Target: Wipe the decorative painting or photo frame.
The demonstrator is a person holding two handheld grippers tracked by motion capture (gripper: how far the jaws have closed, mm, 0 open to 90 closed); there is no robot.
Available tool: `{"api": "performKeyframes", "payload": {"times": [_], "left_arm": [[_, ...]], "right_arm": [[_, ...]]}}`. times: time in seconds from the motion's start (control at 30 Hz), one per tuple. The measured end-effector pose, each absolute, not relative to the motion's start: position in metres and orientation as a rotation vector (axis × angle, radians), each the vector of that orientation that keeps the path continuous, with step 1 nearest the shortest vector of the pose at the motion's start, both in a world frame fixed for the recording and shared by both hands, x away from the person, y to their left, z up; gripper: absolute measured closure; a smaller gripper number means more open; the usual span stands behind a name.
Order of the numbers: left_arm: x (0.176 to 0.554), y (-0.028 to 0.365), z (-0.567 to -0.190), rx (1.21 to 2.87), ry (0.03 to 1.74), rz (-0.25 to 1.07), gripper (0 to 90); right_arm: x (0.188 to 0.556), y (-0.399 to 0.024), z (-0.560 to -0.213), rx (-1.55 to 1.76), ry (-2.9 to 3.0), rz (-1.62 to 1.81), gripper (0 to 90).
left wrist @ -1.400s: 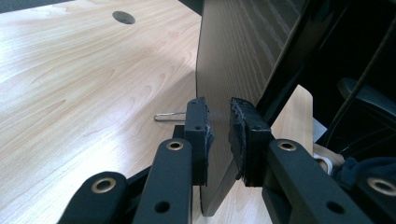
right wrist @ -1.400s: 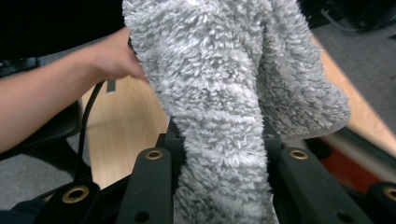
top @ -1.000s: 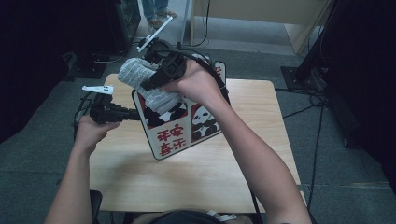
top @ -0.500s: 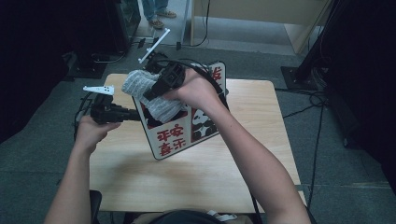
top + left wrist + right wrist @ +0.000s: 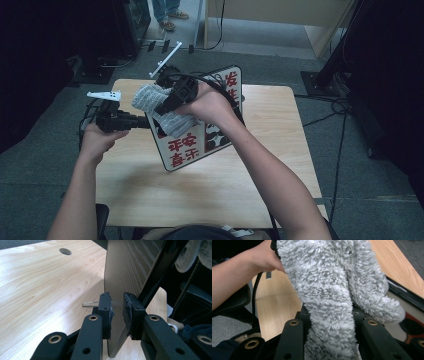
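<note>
A framed board with pandas and red characters stands tilted on the wooden table. My left gripper is shut on its left edge; in the left gripper view the pads press both sides of the dark board. My right gripper is shut on a grey fluffy cloth, which lies against the upper left of the board's face. In the right gripper view the cloth bulges up between the jaws of my right gripper and hides their tips.
A round cable hole is in the tabletop, and a thin metal wire lies by the board's foot. Cables trail behind the board. A black stand base sits on the floor at right. A person's feet show at the back.
My right hand has slid the cloth down over the board's face. The left gripper and the board have stayed where they were.
</note>
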State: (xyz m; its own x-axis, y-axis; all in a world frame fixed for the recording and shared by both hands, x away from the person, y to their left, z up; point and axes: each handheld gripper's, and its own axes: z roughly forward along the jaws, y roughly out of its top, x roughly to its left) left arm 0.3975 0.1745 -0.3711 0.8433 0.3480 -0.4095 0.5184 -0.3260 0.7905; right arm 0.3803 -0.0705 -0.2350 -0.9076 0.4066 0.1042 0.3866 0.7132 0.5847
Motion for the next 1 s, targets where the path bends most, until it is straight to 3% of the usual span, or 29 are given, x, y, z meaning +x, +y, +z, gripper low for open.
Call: {"api": "performKeyframes", "payload": {"times": [1.0], "left_arm": [[0.398,0.174,-0.372,1.925,0.639,-0.216,81.5]], "right_arm": [[0.37,-0.069,-0.282,0.642,2.923,0.981,67.3]]}}
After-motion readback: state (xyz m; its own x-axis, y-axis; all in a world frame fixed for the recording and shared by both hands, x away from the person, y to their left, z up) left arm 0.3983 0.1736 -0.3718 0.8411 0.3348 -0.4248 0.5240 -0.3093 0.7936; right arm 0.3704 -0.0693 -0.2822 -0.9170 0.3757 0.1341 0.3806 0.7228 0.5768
